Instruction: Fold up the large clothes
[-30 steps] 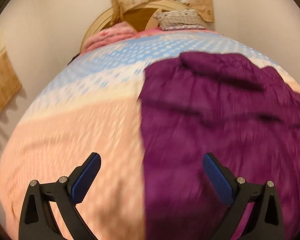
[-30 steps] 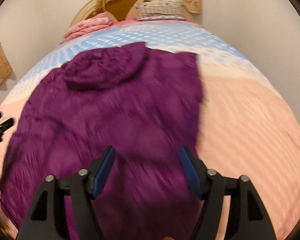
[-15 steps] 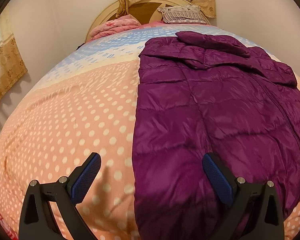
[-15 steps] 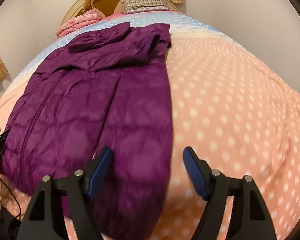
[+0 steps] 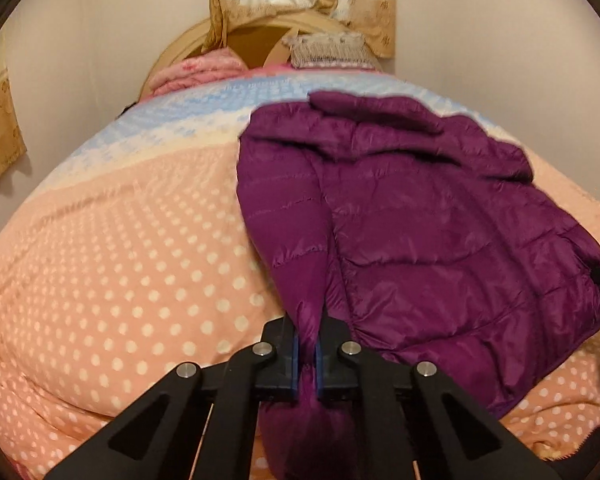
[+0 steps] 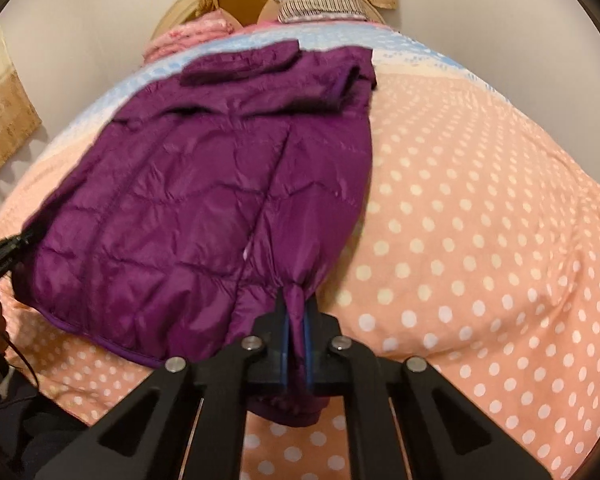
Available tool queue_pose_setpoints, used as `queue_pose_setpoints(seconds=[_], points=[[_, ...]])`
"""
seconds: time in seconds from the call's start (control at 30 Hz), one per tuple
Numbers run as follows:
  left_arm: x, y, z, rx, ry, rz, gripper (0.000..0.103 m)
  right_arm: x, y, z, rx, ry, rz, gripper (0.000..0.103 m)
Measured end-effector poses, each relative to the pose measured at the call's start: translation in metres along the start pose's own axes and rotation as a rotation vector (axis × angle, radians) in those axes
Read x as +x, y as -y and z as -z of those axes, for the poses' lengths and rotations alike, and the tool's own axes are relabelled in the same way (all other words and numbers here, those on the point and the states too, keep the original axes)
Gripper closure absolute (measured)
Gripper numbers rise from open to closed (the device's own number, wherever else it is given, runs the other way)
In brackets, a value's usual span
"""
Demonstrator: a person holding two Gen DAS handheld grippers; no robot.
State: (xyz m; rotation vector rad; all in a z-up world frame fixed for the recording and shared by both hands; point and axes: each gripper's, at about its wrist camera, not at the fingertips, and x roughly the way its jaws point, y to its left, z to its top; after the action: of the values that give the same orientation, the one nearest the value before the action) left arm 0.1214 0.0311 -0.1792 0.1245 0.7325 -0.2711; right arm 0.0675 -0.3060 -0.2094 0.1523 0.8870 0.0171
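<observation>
Bed [image 5: 112, 248], polka-dot cover; purple jacket [image 5: 440, 216] spread flat on it, hood toward headboard. My left gripper [image 5: 305, 354] clamped tight on near left sleeve cuff; right gripper [image 6: 295, 354] clamped likewise on right cuff. I judge step: sleeve fold starting. Next: lift both cuffs, carry inward across body, lay flat, release.

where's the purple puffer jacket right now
The purple quilted puffer jacket lies spread on the peach polka-dot bedspread, hood toward the headboard, its near corners pinched by the left gripper and right gripper.
</observation>
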Motion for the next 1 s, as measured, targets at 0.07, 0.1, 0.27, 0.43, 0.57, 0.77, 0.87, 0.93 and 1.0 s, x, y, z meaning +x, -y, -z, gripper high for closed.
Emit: queue_pose_setpoints(seconds=[0.07,0.1,0.27,0.43,0.57,0.77,0.87,0.93,1.0], points=[[-0.021,0.000,-0.005,0.014,0.043,0.003,0.100,-0.015,0.002,-0.005,0.001,0.034,-0.011,0.097],[-0.030,0.000,-0.008,0.018,0.060,0.007,0.100,-0.026,0.002,-0.008,0.008,0.054,-0.030,0.097],[-0.093,0.001,-0.020,0.038,0.187,0.019,0.100,-0.089,-0.001,-0.018,-0.003,0.185,-0.064,0.097],[-0.147,-0.010,-0.048,0.004,0.319,0.007,0.100,-0.151,-0.002,-0.038,-0.019,0.352,-0.088,0.097],[-0.131,-0.011,-0.084,0.041,0.396,-0.054,0.100,-0.162,-0.009,-0.082,-0.058,0.478,-0.060,0.097],[0.008,-0.033,-0.147,-0.001,0.344,-0.140,0.094,-0.049,-0.015,-0.175,-0.005,0.502,0.016,0.097],[0.054,-0.044,-0.170,-0.075,0.278,-0.109,0.088,0.008,-0.011,-0.206,0.037,0.473,0.047,0.097],[0.067,-0.048,-0.179,-0.108,0.274,-0.092,0.074,0.032,-0.013,-0.216,0.033,0.453,0.076,0.097],[0.067,-0.052,-0.185,-0.129,0.323,-0.103,0.035,0.044,-0.007,-0.220,0.055,0.429,0.079,0.097]])
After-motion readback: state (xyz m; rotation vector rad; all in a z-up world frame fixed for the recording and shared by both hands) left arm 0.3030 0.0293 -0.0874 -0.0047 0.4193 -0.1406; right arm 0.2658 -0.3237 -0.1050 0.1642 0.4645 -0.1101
